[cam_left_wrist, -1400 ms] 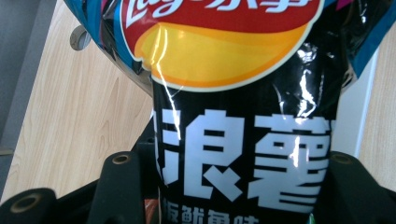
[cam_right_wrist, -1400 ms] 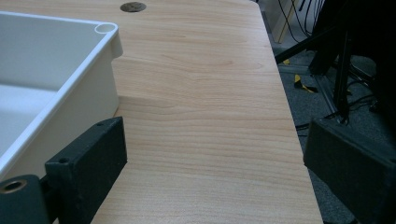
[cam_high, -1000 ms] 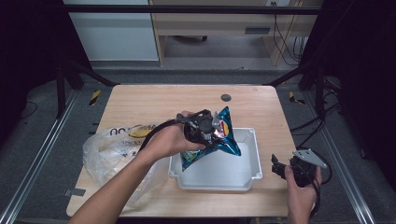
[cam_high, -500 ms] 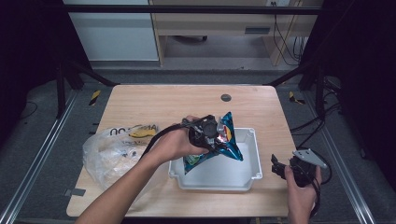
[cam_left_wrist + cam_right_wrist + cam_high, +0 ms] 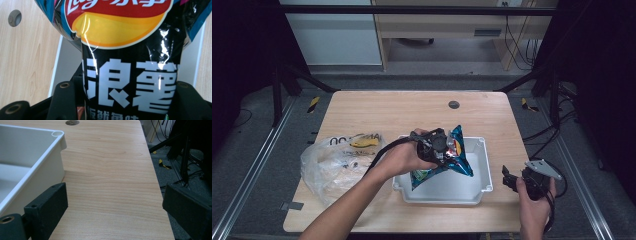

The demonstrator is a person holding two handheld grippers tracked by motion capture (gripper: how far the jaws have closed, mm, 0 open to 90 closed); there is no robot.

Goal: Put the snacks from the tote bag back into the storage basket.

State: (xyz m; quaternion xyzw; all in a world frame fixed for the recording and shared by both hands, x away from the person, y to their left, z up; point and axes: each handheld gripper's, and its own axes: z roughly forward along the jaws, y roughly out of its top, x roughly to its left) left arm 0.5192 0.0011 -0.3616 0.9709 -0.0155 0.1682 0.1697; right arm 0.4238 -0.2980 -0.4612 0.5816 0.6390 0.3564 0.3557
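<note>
The light wooden bench (image 5: 377, 110) carries everything, with a small round grommet hole (image 5: 454, 104) near its far edge. On its left part lies a crumpled clear plastic bag (image 5: 334, 162) with black lettering and something yellow inside. Right of it, toward the near edge, sits a white rectangular plastic tub (image 5: 479, 165). Over the tub's left half hangs a shiny blue and black crisp packet (image 5: 458, 152) with a red and yellow logo; its lower end dips inside the tub's walls, though whether it touches the tub's floor cannot be told. The left tongs (image 5: 443, 151) are clamped on the packet near its upper end; in the left gripper view the two black jaws press against either side of the packet (image 5: 130, 75). The right tongs (image 5: 508, 179) rest at the bench's right near corner, just beside the tub, jaws spread wide with nothing between them.
</note>
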